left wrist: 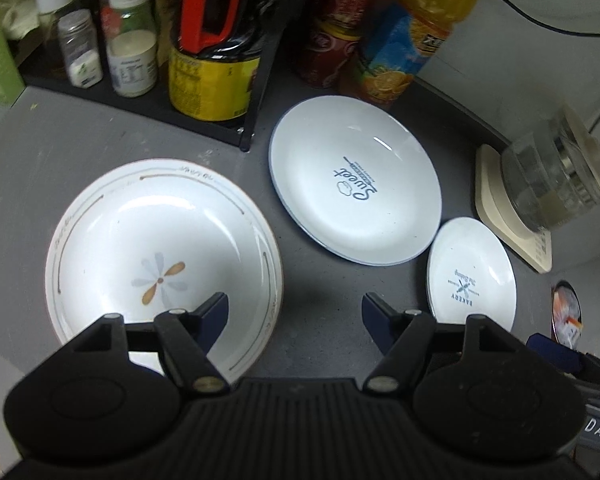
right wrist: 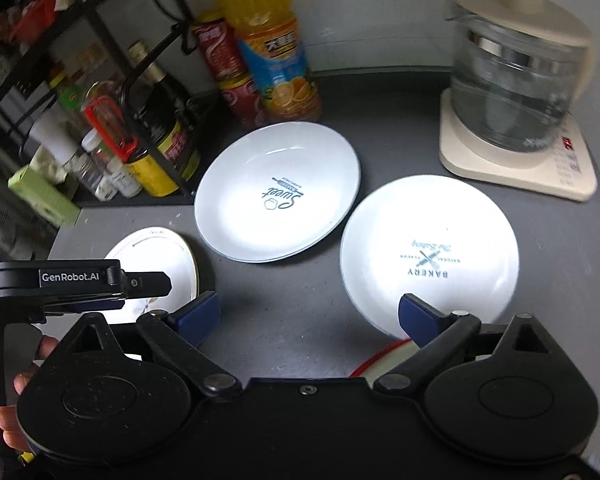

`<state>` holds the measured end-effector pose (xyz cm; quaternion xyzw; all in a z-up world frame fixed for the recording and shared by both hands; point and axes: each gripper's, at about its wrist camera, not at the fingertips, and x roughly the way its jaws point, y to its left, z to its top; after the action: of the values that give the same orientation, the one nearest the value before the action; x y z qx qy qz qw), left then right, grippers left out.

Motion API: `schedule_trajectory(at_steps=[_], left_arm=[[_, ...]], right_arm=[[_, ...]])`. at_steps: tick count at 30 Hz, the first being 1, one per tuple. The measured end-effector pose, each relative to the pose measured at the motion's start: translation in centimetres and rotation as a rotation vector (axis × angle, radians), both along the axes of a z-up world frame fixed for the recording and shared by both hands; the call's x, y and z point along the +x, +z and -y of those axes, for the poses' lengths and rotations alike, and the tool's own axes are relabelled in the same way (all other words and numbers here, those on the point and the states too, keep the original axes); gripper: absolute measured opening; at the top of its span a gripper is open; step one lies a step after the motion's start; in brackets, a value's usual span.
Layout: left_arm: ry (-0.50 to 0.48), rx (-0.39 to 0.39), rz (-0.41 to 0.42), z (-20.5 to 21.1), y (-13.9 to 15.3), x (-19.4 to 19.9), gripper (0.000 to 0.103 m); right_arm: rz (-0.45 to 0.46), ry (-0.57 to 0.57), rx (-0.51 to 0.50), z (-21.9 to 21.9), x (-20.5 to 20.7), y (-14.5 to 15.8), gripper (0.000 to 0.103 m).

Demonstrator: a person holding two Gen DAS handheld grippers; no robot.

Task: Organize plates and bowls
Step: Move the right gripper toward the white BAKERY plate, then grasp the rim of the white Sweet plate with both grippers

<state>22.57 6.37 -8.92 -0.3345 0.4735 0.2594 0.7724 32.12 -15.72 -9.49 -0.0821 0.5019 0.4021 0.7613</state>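
Flower plate (left wrist: 160, 256) under open left claw (left wrist: 296, 312), rim between fingers

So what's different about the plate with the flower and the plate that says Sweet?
The flower plate has a blue and orange flower in the middle; the Sweet plate has blue writing there. The flower plate has thin brownish lines round its rim; the Sweet plate has a thin blue edge. The flower plate lies nearer the left gripper; the Sweet plate sits further back by the bottles. Both are white, round and empty.
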Motion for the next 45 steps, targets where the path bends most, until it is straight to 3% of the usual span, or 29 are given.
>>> schedule_trajectory(at_steps=[12,18,35,45], left_arm=[[0.168,0.021,0.0,2.0,-0.6,-0.2,0.072],[0.202,0.026,0.012,1.2,-0.5,-0.1,0.072],[0.105,-0.006,0.041,-5.7,-2.6,3.9,0.063],[0.053,-0.033,0.055,-9.2,-4.8,6.1,0.049]], right_arm=[[-0.009,0.158,-0.028,-1.4,2.8,-1.1,0.097],[-0.018,0.152,-0.009,-2.5,4.1,-1.3,0.097],[-0.061,-0.08,-0.027,-4.6,7.9,-4.3,0.069],[-0.069,-0.165,-0.065,-7.5,9.1,-6.4,0.067]])
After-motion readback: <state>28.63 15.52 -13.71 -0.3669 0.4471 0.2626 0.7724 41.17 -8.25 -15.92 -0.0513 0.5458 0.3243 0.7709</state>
